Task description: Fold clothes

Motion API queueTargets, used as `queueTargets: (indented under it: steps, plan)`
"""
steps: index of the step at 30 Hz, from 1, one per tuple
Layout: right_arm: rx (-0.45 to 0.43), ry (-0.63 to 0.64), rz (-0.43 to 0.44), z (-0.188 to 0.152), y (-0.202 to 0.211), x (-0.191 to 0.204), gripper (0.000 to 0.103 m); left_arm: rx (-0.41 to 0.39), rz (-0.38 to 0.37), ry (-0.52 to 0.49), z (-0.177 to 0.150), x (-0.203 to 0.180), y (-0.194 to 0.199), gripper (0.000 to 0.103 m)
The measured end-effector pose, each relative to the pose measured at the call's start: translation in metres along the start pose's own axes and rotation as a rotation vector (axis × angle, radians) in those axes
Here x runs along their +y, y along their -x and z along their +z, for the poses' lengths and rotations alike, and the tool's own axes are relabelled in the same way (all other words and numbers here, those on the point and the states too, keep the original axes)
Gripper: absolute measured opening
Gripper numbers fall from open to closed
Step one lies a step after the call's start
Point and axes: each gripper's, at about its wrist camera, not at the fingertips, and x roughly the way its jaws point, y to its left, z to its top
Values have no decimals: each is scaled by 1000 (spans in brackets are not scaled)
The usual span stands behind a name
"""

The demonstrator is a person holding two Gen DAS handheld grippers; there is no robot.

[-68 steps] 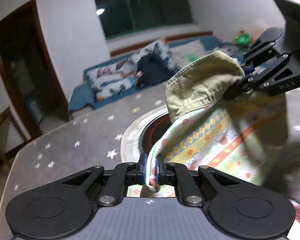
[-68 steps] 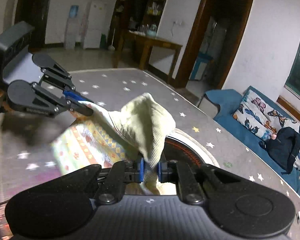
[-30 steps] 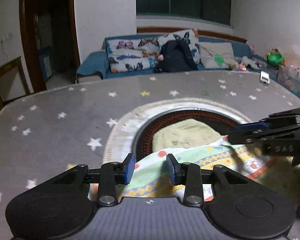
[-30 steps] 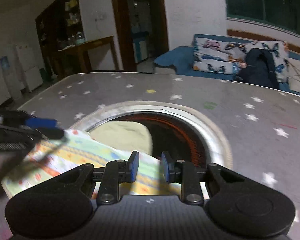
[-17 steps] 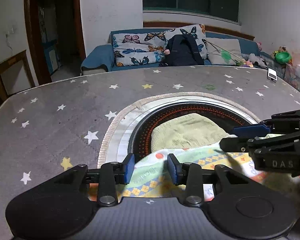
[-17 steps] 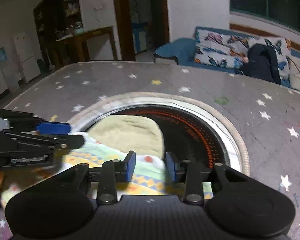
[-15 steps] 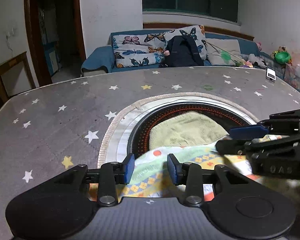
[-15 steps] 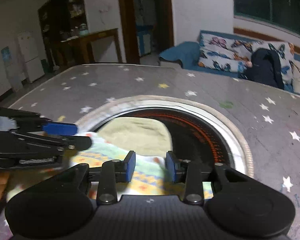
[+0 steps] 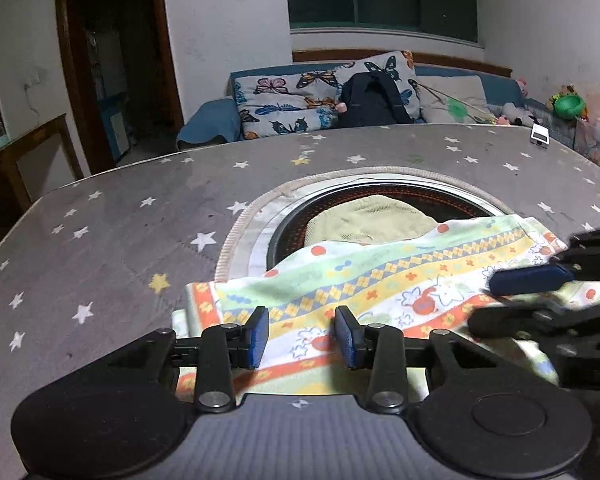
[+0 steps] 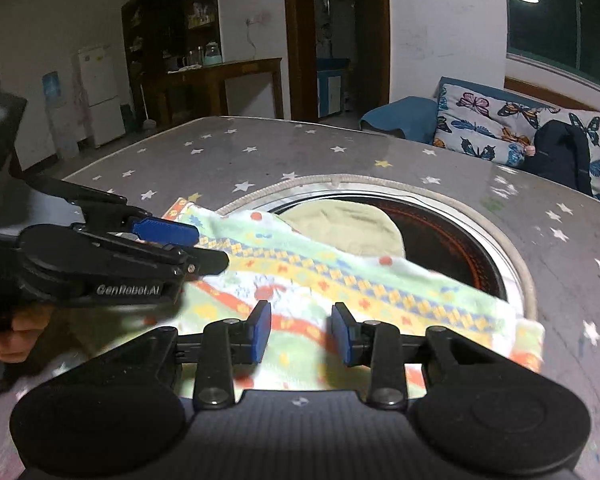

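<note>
A small patterned garment (image 9: 384,276) with orange, yellow and green bands lies flat on the grey star-print table, its pale yellow-green lining (image 9: 370,220) showing at the far side over the round inset. It also shows in the right wrist view (image 10: 340,280). My left gripper (image 9: 302,336) is open and empty just above the garment's near edge. My right gripper (image 10: 300,334) is open and empty over the same garment. In the left wrist view the right gripper (image 9: 532,292) comes in from the right; in the right wrist view the left gripper (image 10: 180,244) comes in from the left.
The table (image 9: 112,240) has a round dark inset with a metal rim (image 9: 260,216) partly under the garment. A small white device (image 9: 539,135) lies at the far right edge. A blue sofa with butterfly cushions and a dark backpack (image 9: 374,100) stands behind.
Both grippers let go of the lifted garment, which now lies flat on the table. Both have opened and drawn back toward the near edge.
</note>
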Motion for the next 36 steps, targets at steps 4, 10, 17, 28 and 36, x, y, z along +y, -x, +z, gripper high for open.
queueTargets:
  steps: [4,10,17,28,36]
  plan:
    - [5,22,15,-17,20,-1,33,-25,26,-56,-11,-7,11,40]
    - [5,37,-45,-49,54,-12,33,-21,54,-76,-23,-1,21,40]
    - [-10,23,-92,-51,82,-25,34,-75,-20,-83,-24,-19,47,40]
    - [2,-23,-74,-49,63,-28,40,-18,-4,-46,-35,-11,43,45]
    - [-6,-48,-98,-49,61,-37,45,-14,56,22,-38,9,50,52]
